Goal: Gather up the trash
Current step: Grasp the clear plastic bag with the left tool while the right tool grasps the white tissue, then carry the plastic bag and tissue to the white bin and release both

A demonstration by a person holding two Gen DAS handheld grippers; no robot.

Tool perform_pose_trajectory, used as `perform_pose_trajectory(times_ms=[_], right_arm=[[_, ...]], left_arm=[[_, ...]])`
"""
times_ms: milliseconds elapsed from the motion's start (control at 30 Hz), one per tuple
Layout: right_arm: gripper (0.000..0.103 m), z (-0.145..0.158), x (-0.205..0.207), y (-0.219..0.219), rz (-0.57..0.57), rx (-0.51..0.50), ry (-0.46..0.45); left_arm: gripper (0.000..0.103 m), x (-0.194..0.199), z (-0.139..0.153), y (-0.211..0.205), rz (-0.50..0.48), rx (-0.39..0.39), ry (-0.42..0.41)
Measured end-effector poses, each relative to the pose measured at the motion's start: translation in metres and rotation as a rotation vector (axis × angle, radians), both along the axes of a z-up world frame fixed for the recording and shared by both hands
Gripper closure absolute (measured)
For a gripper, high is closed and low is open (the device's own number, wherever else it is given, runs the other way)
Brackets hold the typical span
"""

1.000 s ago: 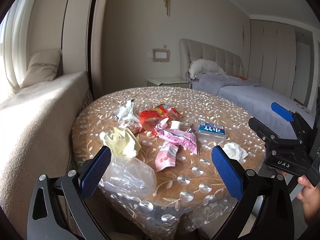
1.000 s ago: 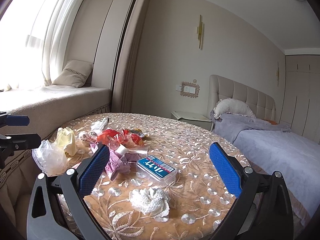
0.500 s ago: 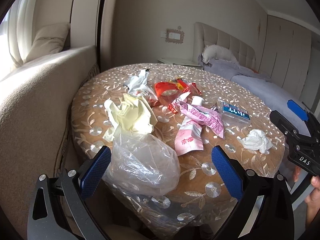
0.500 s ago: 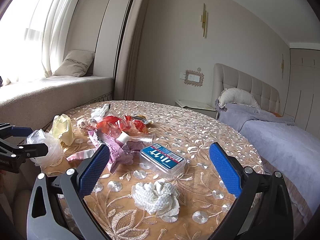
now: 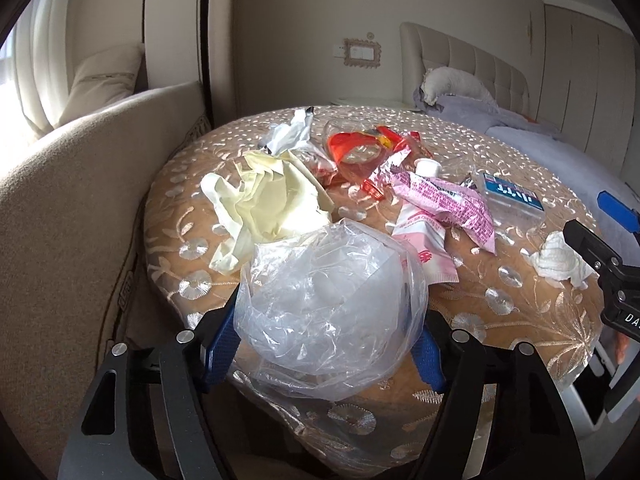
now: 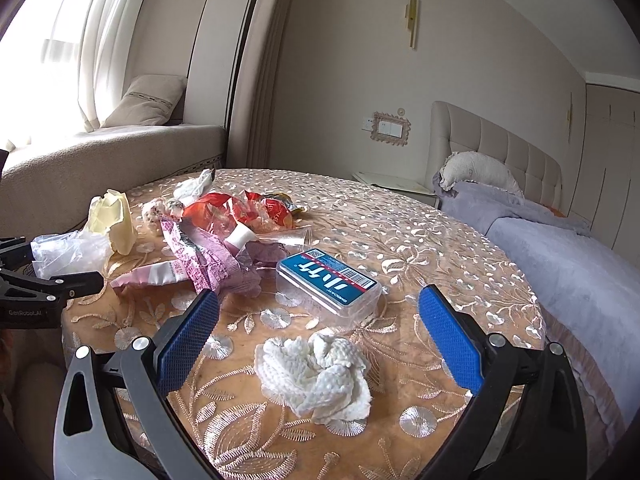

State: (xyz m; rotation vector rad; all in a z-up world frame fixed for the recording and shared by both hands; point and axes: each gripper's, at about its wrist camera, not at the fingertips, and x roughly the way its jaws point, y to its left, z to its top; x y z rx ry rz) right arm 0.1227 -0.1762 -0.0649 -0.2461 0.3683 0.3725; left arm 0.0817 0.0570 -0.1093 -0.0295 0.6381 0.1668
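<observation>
Closing around the clear plastic bag at lower centre, the left gripper seemingly touches it; the right gripper gapes above a crumpled tissue.

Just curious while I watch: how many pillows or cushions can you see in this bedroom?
2. A beige cushion leans in the corner of the window seat by the curtain; a white pillow rests against the bed's headboard. The grey bedding may hide more.
</observation>
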Motion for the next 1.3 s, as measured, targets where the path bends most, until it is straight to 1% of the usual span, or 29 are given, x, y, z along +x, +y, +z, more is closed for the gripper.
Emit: perform_pose_trajectory(times_ms=[33, 67, 200, 400, 467, 500, 533, 567, 600, 633, 667, 767, 900, 967, 1133, 1300], right_arm=[[0.004, -0.003, 0.001, 0.0, -0.003, -0.002, 0.01], [0.004, -0.006, 0.004, -0.001, -0.006, -0.002, 0.025], [0.004, -0.014, 0.013, -0.009, 0.0, 0.039, 0.118], [0.004, -0.026, 0.027, -0.019, 0.035, 0.117, 0.274], [0.004, -0.031, 0.027, -0.02, 0.049, 0.129, 0.296], [0.006, -0.031, 0.025, -0.019, 0.053, 0.118, 0.282], [0.018, -0.031, 0.022, -0.017, 0.066, 0.101, 0.274], [0.036, -0.031, 0.02, -0.014, 0.082, 0.081, 0.267], [0.041, -0.031, 0.017, -0.012, 0.087, 0.062, 0.253], [0.056, -0.031, 0.015, -0.011, 0.103, 0.051, 0.251], [0.062, -0.03, 0.012, -0.012, 0.116, 0.056, 0.246], [0.066, -0.021, 0.005, -0.018, 0.132, 0.081, 0.22], [0.066, -0.001, -0.003, -0.034, 0.122, 0.106, 0.16], [0.066, 0.01, -0.009, -0.045, 0.112, 0.115, 0.13], [0.066, 0.031, -0.027, -0.079, 0.073, 0.107, 0.066], [0.066, 0.04, -0.049, -0.122, -0.013, 0.07, 0.012]], left_arm=[[0.041, -0.001, 0.001, -0.002, -0.01, 0.004, -0.005], [0.042, -0.002, 0.002, -0.003, -0.023, 0.001, -0.013], [0.044, -0.013, 0.009, -0.011, -0.046, 0.019, -0.054], [0.044, -0.032, 0.025, -0.014, -0.084, -0.053, -0.104], [0.044, -0.037, 0.029, -0.015, -0.095, -0.076, -0.116], [0.044, -0.038, 0.03, -0.016, -0.101, -0.083, -0.119], [0.044, -0.039, 0.032, -0.017, -0.104, -0.089, -0.124], [0.044, -0.04, 0.033, -0.019, -0.107, -0.096, -0.127], [0.044, -0.04, 0.033, -0.02, -0.115, -0.106, -0.129], [0.044, -0.04, 0.034, -0.022, -0.119, -0.112, -0.13], [0.044, -0.041, 0.034, -0.025, -0.12, -0.114, -0.133], [0.044, -0.041, 0.035, -0.035, -0.131, -0.105, -0.128], [0.044, -0.04, 0.036, -0.051, -0.172, -0.114, -0.118], [0.044, -0.038, 0.036, -0.064, -0.194, -0.102, -0.118], [0.044, -0.031, 0.038, -0.103, -0.289, -0.122, -0.127], [0.044, -0.019, 0.035, -0.154, -0.409, -0.166, -0.109]])
